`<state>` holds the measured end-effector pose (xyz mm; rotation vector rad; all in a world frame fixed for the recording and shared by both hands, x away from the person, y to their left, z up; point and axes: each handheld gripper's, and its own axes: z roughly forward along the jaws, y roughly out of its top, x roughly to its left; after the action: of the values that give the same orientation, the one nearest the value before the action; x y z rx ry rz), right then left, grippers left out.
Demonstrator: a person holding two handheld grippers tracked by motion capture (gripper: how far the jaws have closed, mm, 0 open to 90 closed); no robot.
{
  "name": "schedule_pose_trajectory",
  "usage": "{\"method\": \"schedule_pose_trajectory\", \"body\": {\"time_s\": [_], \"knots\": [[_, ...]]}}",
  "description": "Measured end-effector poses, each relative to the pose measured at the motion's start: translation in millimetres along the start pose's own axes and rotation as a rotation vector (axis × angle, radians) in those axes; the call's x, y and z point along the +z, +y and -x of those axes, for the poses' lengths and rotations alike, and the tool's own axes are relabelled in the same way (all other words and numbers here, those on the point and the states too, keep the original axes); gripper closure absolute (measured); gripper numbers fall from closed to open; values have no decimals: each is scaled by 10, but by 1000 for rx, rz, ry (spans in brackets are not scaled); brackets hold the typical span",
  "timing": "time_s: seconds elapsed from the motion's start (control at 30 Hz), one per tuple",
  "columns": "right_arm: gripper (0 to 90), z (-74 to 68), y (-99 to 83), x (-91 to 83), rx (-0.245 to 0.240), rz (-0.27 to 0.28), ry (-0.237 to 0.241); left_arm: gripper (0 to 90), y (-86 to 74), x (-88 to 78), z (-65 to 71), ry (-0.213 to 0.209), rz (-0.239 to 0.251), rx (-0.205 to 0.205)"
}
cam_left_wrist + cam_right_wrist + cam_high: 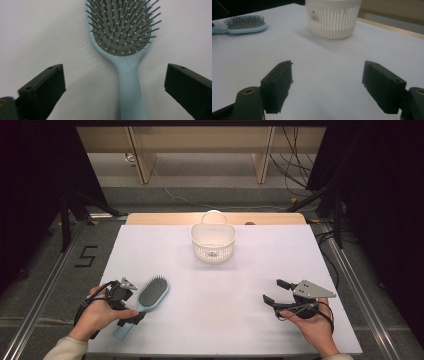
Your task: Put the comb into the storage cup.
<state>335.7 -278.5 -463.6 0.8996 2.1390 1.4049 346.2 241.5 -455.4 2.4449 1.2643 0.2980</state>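
A light blue hairbrush (150, 295) lies bristles up on the white table at the front left, with its handle toward the person. My left gripper (131, 304) stands open astride that handle; in the left gripper view the handle of the brush (130, 82) runs between the two wide-apart jaws of this gripper (115, 77) and touches neither. A white slatted basket (213, 251) stands at the back middle. My right gripper (274, 291) rests open at the front right, pointing toward the basket (334, 22), with nothing between the jaws of that gripper (328, 77). The brush (245, 25) shows far left there.
The white table cover (235, 285) ends at a wooden strip (165, 218) behind the basket. Dark stands and cables flank the table on the floor. A "5" mark (86, 256) lies on the floor at the left.
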Motion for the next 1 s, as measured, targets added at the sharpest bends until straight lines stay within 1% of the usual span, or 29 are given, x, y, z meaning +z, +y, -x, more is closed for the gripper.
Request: {"method": "schedule_pose_trajectory", "body": {"time_s": [0.07,0.17,0.23,0.33,0.43,0.47,0.53,0.6,0.67,0.77,0.83,0.87,0.9,1.0], "knots": [[249,2,-1,0,1,-1,-1,41,15,22,-4,-11,-22,1],[249,3,-3,1,1,-2,-1,66,39,48,-9,-16,-59,2],[249,4,-2,0,1,-1,-2,107,54,68,-8,-25,-87,20],[248,3,-2,0,1,-2,-2,155,81,94,-3,-43,-106,14],[249,4,-3,1,1,-2,-1,163,104,113,-12,-30,-147,19],[248,4,-3,1,1,-2,-2,171,112,119,-21,-26,-154,20],[249,4,-3,0,1,-3,-3,199,123,131,-34,-13,-164,5],[249,4,-4,1,1,-4,-3,248,127,143,-38,-3,-185,11],[249,4,-4,1,0,-3,-3,271,129,156,-35,1,-202,8],[249,5,-4,1,-1,-4,-3,311,138,168,-27,-10,-216,7],[249,4,-4,2,0,-5,-4,338,147,172,-19,-15,-229,16],[249,4,-4,3,0,-5,-4,354,149,176,-10,-17,-228,12],[250,3,-4,3,0,-5,-3,368,157,175,-7,-17,-237,19],[249,4,-5,3,0,-5,-3,413,176,181,11,-23,-248,21]]}}
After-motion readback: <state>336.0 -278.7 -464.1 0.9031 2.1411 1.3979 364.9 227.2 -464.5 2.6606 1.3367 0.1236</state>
